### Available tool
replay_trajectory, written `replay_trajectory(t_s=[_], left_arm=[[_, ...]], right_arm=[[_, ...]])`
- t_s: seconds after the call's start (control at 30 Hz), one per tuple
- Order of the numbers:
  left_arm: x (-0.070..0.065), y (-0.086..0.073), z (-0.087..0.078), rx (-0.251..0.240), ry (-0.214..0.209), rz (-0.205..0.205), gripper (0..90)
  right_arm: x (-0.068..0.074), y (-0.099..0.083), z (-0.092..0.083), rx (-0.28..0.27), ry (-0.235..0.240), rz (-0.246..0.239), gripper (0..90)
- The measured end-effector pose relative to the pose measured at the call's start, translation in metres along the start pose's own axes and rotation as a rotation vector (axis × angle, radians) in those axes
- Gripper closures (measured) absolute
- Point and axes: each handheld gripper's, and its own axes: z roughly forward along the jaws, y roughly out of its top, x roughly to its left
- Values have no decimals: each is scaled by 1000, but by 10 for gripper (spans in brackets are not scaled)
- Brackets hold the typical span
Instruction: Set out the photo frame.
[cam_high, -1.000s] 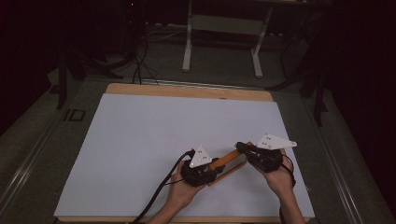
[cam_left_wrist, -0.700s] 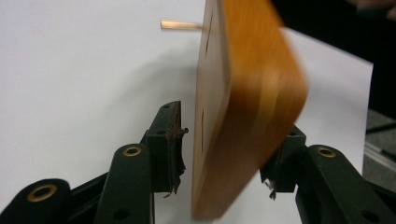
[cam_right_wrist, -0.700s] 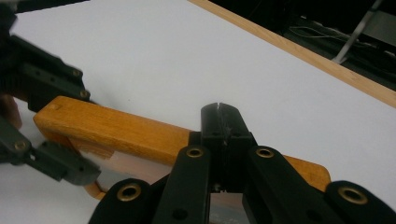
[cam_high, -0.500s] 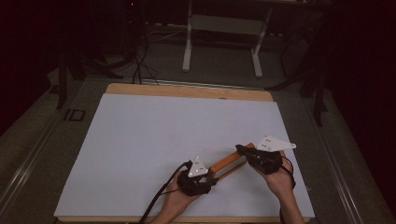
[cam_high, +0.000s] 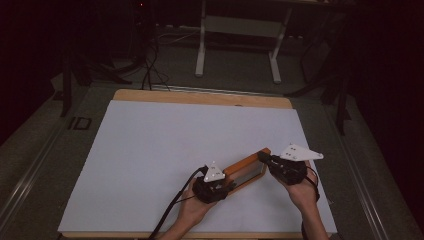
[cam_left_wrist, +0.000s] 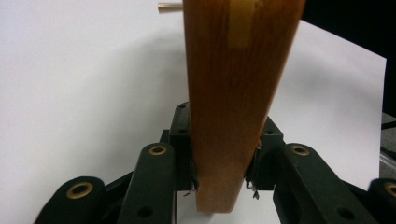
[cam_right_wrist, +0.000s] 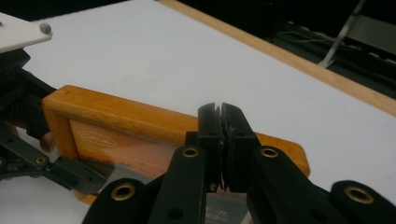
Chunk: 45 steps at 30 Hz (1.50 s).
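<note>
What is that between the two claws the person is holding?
A wooden frame spans between them in the high view: the left claw clamps one end, the right claw meets the other.

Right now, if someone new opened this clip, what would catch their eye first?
The orange wooden frame near the front of the white table cover, held between two hand-held grippers. The left gripper is shut on the frame's near end, its jaws pressing either side of the wood. The right gripper is at the frame's far end with its jaws together; whether they pinch anything cannot be told.
</note>
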Motion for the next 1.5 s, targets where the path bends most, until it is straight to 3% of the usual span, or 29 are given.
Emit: replay_trajectory(t_s=[0.13,0.23,0.5,0.57,0.7,0.8,1.0,1.2,1.33,1.5], left_arm=[[1,18,-2,3,-9,25,691],[4,34,-4,37,-21,36,692],[21,71,-15,76,-67,27,694],[26,84,-24,115,-85,47,694],[29,92,-37,145,-91,91,693],[30,97,-48,171,-100,125,693],[33,101,-66,173,-109,158,692],[35,103,-80,175,-115,209,691],[34,99,-80,191,-126,233,690],[32,95,-79,155,-152,260,688]], right_arm=[[-5,1,-7,-27,-7,21,871],[-7,1,-12,-43,-20,24,871],[-11,0,-17,-56,-30,35,871],[-12,-1,-18,-63,-34,36,871],[-13,-1,-19,-64,-28,34,871],[-11,-2,-17,-66,-22,33,854],[-3,1,-7,-54,17,14,823],[6,5,3,-30,94,-26,671],[8,5,5,-30,127,-36,632],[11,6,8,-12,202,-52,557]])
